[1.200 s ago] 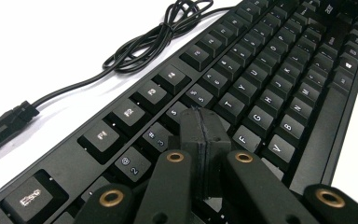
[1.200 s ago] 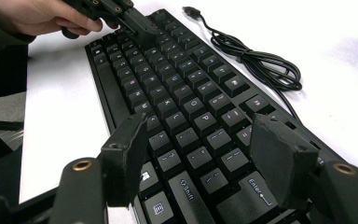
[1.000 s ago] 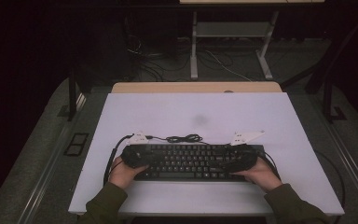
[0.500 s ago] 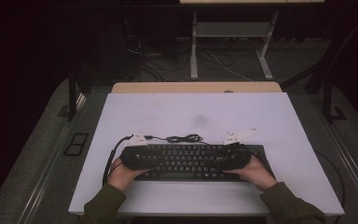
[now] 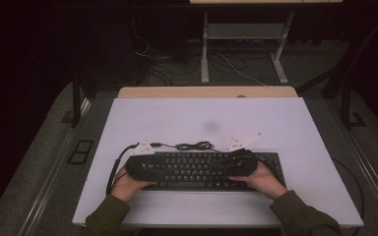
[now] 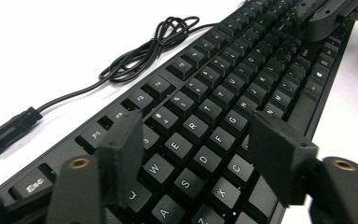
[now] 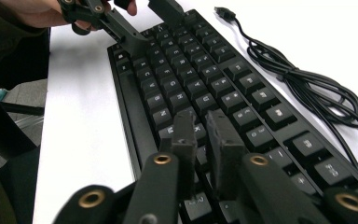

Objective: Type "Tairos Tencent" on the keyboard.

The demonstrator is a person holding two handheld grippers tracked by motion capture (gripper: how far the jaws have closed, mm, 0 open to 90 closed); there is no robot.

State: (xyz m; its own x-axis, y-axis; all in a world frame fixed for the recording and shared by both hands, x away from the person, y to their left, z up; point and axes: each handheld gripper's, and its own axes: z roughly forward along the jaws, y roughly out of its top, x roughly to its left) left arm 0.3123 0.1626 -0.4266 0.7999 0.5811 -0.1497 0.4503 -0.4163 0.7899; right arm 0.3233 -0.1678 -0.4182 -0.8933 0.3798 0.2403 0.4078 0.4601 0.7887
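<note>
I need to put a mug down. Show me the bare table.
Free: the white table beyond the keyboard and its coiled cable, plus the near edge strip. Crowded: the keyboard, with both claws, left and right, over it.

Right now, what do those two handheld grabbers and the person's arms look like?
Each gripper, left and right, has two flat black jaws on black arms with brass-coloured rivets. A pale three-cornered plate with small markings tops each, and a black cable trails off. The sleeves are dark olive green.

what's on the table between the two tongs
Between the left tongs and right tongs stretch the key rows of the black keyboard, plain in the high view; its coiled black cable lies just behind.
</note>
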